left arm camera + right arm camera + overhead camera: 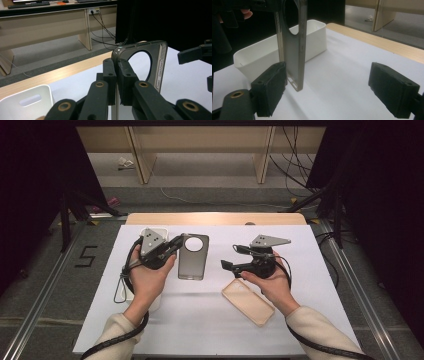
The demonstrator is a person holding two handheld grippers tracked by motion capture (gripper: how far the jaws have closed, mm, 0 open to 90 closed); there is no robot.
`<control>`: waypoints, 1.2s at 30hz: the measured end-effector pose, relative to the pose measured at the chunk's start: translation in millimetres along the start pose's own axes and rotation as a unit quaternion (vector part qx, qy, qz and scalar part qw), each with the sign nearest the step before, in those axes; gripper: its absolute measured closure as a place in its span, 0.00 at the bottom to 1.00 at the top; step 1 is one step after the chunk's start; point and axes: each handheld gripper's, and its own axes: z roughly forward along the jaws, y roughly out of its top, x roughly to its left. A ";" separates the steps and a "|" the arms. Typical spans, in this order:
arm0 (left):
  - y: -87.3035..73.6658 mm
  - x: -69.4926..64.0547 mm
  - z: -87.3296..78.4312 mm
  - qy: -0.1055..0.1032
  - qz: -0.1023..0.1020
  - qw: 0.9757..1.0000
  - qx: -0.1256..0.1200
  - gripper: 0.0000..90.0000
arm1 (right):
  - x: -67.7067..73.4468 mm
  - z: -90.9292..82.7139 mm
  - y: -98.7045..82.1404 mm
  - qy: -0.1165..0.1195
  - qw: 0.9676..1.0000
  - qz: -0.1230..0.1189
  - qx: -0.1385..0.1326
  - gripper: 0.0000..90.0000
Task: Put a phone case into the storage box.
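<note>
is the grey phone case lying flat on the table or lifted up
Lifted: the left gripper is shut on the grey phone case, which hangs upright above the table.

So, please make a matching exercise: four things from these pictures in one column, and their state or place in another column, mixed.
1. grey phone case
2. beige phone case
3. right claw
4. white bin

a. lying flat on the table
b. open, holding nothing
c. behind the left claw, at the table's left
d. pinched at its corner, lifted

Pairs: 1-d, 2-a, 3-b, 4-c
</note>
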 end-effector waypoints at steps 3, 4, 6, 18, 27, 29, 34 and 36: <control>1.7 1.7 -0.9 0.001 0.000 1.000 -0.002 0.95 | -0.8 -2.1 -0.9 -0.001 1.000 0.000 0.000 0.18; 3.2 3.2 -1.7 0.002 -0.001 1.000 -0.004 0.95 | -1.7 -3.8 -2.2 -0.001 1.000 0.001 0.000 0.18; 3.8 4.1 -1.8 0.001 -0.001 1.000 -0.005 0.95 | -2.2 -5.1 -3.6 -0.001 1.000 0.002 0.001 0.18; 11.4 14.8 -5.5 0.007 -0.002 1.000 -0.012 0.95 | -4.2 -13.3 -9.5 -0.002 1.000 0.001 0.006 0.18; 19.6 23.9 -9.2 0.015 -0.001 1.000 -0.019 0.95 | -6.2 -18.3 -12.3 -0.003 1.000 0.003 0.008 0.18; 20.9 26.4 -10.1 0.017 -0.003 1.000 -0.019 0.95 | -6.7 -19.3 -13.4 -0.003 1.000 0.005 0.009 0.18; 24.8 32.8 -11.8 0.021 -0.001 1.000 -0.021 0.95 | -7.9 -21.7 -15.6 -0.005 1.000 0.005 0.010 0.18; 26.4 35.5 -12.6 0.022 -0.002 1.000 -0.022 0.95 | -8.2 -22.5 -16.2 -0.006 1.000 0.006 0.010 0.18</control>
